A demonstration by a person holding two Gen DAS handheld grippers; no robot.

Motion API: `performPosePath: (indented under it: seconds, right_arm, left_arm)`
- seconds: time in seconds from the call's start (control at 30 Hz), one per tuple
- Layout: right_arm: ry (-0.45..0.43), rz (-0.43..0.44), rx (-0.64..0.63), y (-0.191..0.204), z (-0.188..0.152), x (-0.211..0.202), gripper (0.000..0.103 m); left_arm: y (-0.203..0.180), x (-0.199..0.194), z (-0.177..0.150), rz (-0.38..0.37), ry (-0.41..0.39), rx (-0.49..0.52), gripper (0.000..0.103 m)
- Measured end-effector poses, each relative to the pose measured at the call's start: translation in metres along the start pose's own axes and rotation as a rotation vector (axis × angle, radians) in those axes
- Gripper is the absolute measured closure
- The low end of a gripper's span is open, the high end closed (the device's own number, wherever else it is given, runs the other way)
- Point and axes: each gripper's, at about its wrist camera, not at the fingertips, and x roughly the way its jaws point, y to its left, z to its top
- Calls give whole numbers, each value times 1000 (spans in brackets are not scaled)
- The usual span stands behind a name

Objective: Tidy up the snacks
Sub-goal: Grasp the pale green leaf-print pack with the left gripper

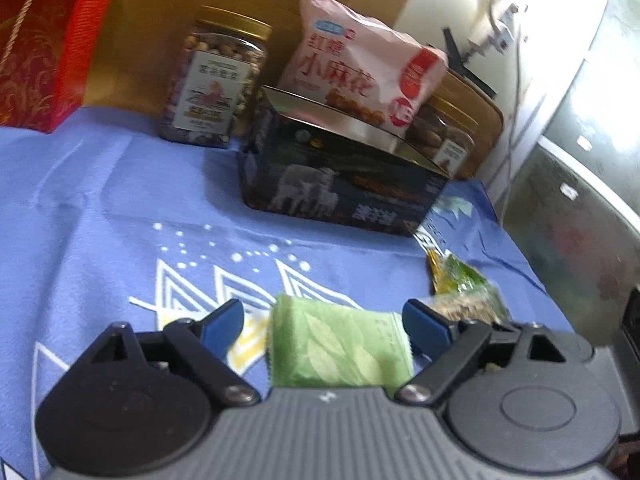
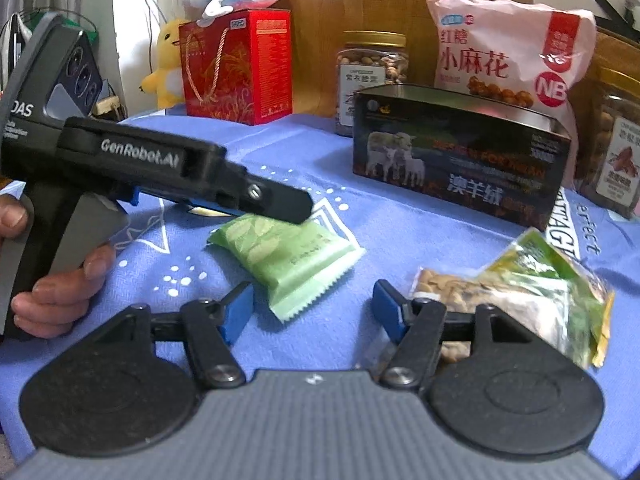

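A light green snack packet lies flat on the blue cloth. My left gripper is open with the packet between its blue fingers, not pinched; the right wrist view shows it over the packet's far end. My right gripper is open and empty just in front of the packet's near end. A clear bag of nuts with a green and yellow label lies to the right. An open dark tin box with sheep on it stands behind.
A pink snack bag leans behind the tin. Gold-lidded nut jars and a red gift box stand along the back. Plush toys sit at the far left. The cloth's right edge drops off.
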Motion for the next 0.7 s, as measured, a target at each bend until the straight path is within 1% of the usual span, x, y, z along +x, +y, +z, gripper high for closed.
performPosePath:
  seconds: [0.03, 0.07, 0.1, 0.17, 0.23, 0.37, 0.47, 0.5, 0.6, 0.7]
  right_arm:
    - [1, 2, -10, 3, 2, 3, 40]
    - [-4, 9, -16, 5, 3, 4, 51]
    - [-10, 23, -20, 7, 4, 6, 54]
    - [-17, 22, -23, 10, 6, 8, 57]
    - [-19, 25, -16, 9, 6, 8, 58]
    - [-20, 31, 4, 7, 6, 8, 58]
    - [-25, 32, 24, 6, 6, 8, 57]
    - [-30, 25, 39, 4, 6, 7, 57]
    - [-55, -9, 125, -7, 5, 5, 57]
    - [-65, -13, 189, -16, 4, 4, 56]
  left_arm:
    - [-3, 1, -1, -6, 10, 18, 18]
    - [-7, 2, -2, -8, 18, 39, 18]
    - [-11, 3, -3, -8, 25, 59, 18]
    - [-17, 4, -5, 6, 31, 92, 18]
    - [-16, 4, -4, 0, 33, 93, 18]
    - [-7, 1, -2, -37, 28, 43, 19]
    - [-6, 1, -1, -43, 27, 32, 19]
    - [-6, 1, -1, -45, 27, 29, 17]
    - [-2, 0, 0, -49, 20, 4, 17]
    - [7, -6, 2, -57, -15, -49, 17]
